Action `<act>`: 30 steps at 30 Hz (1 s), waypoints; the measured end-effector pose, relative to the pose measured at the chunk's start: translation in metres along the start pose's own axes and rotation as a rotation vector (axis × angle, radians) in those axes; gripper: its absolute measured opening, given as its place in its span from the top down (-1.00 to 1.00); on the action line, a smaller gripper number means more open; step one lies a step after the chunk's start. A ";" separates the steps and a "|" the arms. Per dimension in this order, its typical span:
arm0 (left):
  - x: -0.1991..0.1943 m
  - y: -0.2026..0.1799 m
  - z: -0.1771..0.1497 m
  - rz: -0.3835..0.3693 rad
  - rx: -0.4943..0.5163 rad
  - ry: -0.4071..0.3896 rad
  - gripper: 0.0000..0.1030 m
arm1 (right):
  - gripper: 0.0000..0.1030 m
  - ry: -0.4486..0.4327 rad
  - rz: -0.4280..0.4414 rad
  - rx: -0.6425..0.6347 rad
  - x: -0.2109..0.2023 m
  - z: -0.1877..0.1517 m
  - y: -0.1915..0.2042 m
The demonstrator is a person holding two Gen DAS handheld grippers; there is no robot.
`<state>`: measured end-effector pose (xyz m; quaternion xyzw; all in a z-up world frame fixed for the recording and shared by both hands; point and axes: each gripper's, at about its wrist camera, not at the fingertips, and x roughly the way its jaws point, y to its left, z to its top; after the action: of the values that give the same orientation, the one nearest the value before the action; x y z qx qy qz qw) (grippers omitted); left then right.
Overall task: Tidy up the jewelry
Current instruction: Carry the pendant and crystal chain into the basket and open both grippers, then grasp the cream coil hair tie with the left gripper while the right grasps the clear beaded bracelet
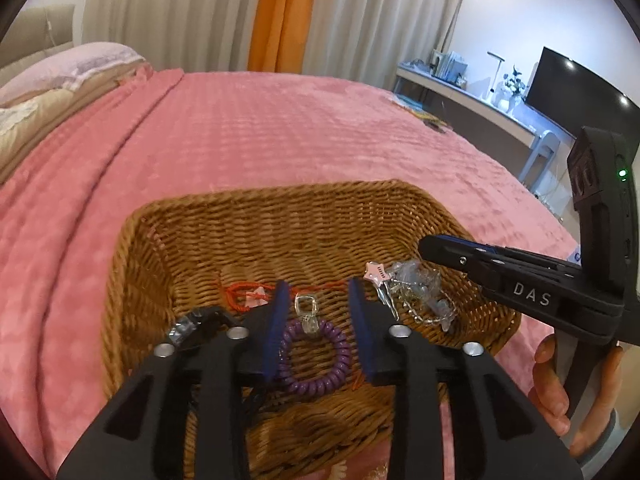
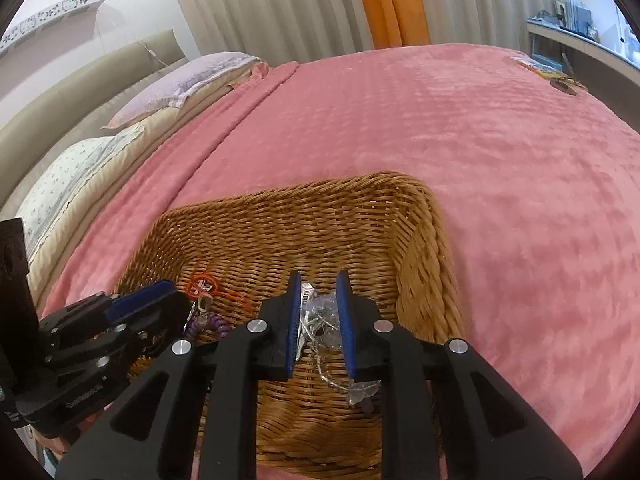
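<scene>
A wicker basket [image 1: 280, 216] sits on the pink bedspread and holds jewelry. My left gripper [image 1: 318, 292] is open over a purple coil bracelet [image 1: 316, 356] with a clear charm [image 1: 307, 308]. A red cord [image 1: 244, 294] lies behind it. A silver chain tangle [image 1: 420, 296] with a pink star clip [image 1: 376, 273] lies to the right. My right gripper [image 2: 319, 284] is open above that silver tangle [image 2: 324, 312], jaws either side of it, not touching as far as I can tell. It also shows in the left wrist view [image 1: 436, 248].
The basket [image 2: 424, 240] stands near the bed's front edge. Pillows [image 2: 180, 80] lie at the left. A few small items [image 2: 548, 68] lie at the far right corner of the bed. A desk with a monitor [image 1: 576, 88] stands beyond.
</scene>
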<state>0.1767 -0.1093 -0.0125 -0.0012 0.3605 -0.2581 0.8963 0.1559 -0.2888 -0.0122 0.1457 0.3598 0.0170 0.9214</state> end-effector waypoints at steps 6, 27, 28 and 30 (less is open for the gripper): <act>-0.035 0.000 0.002 -0.035 -0.034 -0.074 -0.26 | 0.16 -0.038 0.027 0.007 -0.025 -0.002 0.005; -0.161 -0.019 -0.059 0.016 -0.034 -0.248 -0.53 | 0.16 -0.078 0.056 -0.186 -0.117 -0.088 0.082; -0.159 -0.018 -0.062 0.021 -0.035 -0.241 -0.53 | 0.16 -0.067 0.050 -0.186 -0.113 -0.091 0.083; -0.153 -0.015 -0.069 0.034 -0.038 -0.217 -0.53 | 0.16 -0.035 0.054 -0.181 -0.102 -0.098 0.083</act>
<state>0.0323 -0.0385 0.0381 -0.0400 0.2662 -0.2345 0.9341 0.0214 -0.1983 0.0097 0.0717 0.3364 0.0717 0.9362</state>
